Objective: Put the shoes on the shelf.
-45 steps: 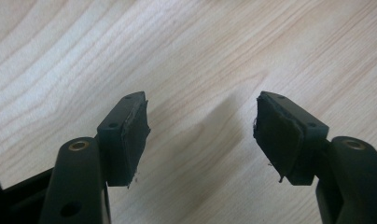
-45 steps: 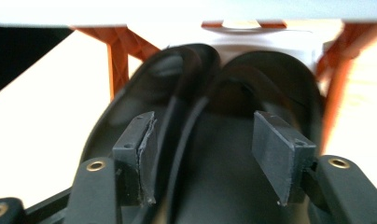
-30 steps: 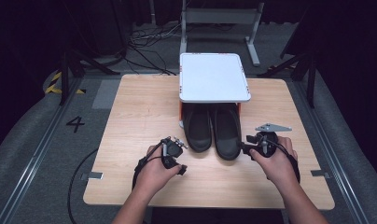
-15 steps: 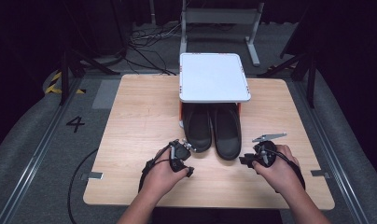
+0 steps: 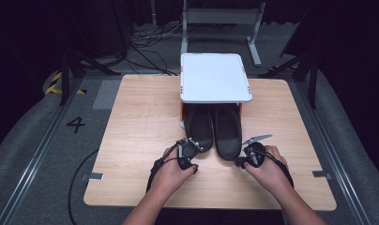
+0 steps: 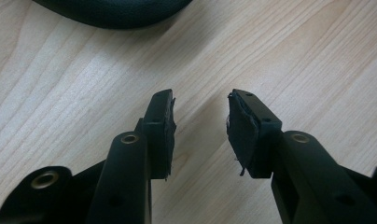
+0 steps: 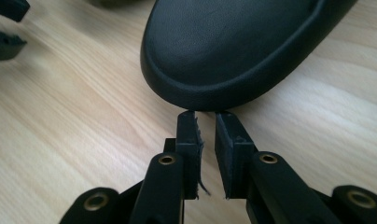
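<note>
Hovering over the counter (image 5: 131,122) at 6 o'clock of two black shoes (image 5: 215,129): left claw (image 6: 199,122) spread apart, right claw (image 7: 205,122) nearly together, gripping nothing.

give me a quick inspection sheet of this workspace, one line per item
surface: light wooden table, bare around the things.
job's things: pair of black shoes, toes toward the person, heels under a white shelf.
clutter: nothing seen.
grippers: left gripper open over bare wood, empty; right gripper fingers nearly closed, a narrow gap, at a shoe's toe, gripping nothing.
cables: black cable loops off the table's left edge; more on the floor behind.
surroundings: dark floor, a "4" marking, metal frame legs behind.
</note>
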A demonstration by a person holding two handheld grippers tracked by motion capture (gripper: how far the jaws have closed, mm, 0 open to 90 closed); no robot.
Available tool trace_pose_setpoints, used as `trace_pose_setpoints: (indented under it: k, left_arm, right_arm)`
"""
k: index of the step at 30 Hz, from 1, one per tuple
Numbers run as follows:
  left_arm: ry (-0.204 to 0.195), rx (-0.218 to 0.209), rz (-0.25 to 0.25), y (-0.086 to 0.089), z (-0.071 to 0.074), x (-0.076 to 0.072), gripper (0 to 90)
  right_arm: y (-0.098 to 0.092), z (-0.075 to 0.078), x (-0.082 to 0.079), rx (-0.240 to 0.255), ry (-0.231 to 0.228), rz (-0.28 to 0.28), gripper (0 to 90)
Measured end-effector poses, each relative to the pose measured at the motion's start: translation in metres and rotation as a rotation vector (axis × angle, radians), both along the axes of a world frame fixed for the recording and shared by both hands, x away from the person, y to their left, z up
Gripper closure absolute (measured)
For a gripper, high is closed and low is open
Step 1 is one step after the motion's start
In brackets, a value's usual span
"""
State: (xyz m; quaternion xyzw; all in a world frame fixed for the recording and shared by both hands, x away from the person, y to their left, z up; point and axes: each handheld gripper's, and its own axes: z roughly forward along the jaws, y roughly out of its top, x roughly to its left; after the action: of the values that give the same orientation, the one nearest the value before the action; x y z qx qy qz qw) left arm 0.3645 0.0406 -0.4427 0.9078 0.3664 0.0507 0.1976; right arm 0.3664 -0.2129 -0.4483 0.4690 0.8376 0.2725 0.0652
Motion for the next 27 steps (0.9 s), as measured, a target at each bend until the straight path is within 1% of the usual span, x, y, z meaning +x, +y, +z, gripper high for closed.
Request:
trace_pose_setpoints:
  k: [1,5,6,8,11,12,13,14,15,16,18,19,21,22,23,27]
  left_arm:
    - [0.002,0.001,0.002,0.0,0.0,0.0,60.4]
    - [0.004,0.002,0.004,-0.001,-0.001,0.001,59.3]
    - [0.002,-0.002,0.006,-0.002,-0.001,0.001,58.8]
    - [-0.002,-0.007,0.003,-0.002,-0.001,0.001,58.6]
    - [-0.002,-0.008,0.002,-0.003,0.0,0.002,58.0]
    - [-0.003,-0.01,0.004,-0.003,0.0,0.003,57.9]
    - [-0.001,-0.009,0.002,-0.004,0.0,0.003,57.8]
    - [-0.004,-0.01,0.002,-0.005,0.0,0.004,57.8]
    - [0.0,-0.003,0.003,-0.007,0.0,0.007,58.1]
    - [0.0,-0.003,0.003,-0.007,0.0,0.007,58.4]
    - [0.002,0.006,0.006,-0.009,-0.001,0.011,59.0]
    - [0.009,0.011,0.002,-0.011,-0.001,0.012,59.2]
    - [0.007,0.015,0.001,-0.012,-0.002,0.013,59.4]
    - [0.008,0.015,0.001,-0.012,-0.003,0.013,59.4]
    - [0.009,0.014,0.001,-0.012,-0.003,0.013,59.4]
    - [0.009,0.009,0.011,-0.012,-0.003,0.016,59.3]
  right_arm:
    - [0.006,0.0,0.003,0.003,-0.018,0.003,81.0]
    - [0.012,0.0,0.008,0.0,-0.018,0.007,80.7]
    - [0.013,-0.002,0.012,-0.006,-0.024,-0.005,79.3]
    - [0.013,-0.003,0.014,-0.008,-0.021,-0.007,78.9]
    - [0.01,-0.006,0.017,-0.012,-0.021,-0.03,75.9]
    - [0.009,-0.005,0.016,-0.021,-0.002,-0.04,74.3]
    - [0.007,-0.001,0.011,0.0,0.022,-0.036,74.4]
    - [0.007,-0.001,0.011,0.0,0.022,-0.036,74.4]
    - [0.008,0.004,0.007,0.042,0.044,-0.022,75.0]
    - [0.008,0.004,0.007,0.042,0.044,-0.022,75.0]
    - [0.011,0.006,0.007,0.078,0.064,-0.008,76.3]
    - [0.013,0.006,0.008,0.085,0.072,-0.005,76.8]
    - [0.016,0.005,0.012,0.096,0.061,-0.005,80.0]
    - [0.016,0.006,0.013,0.093,0.065,-0.007,80.9]
    - [0.016,0.005,0.017,0.099,0.06,-0.015,81.7]
    - [0.012,0.005,0.022,0.089,0.031,-0.035,80.8]
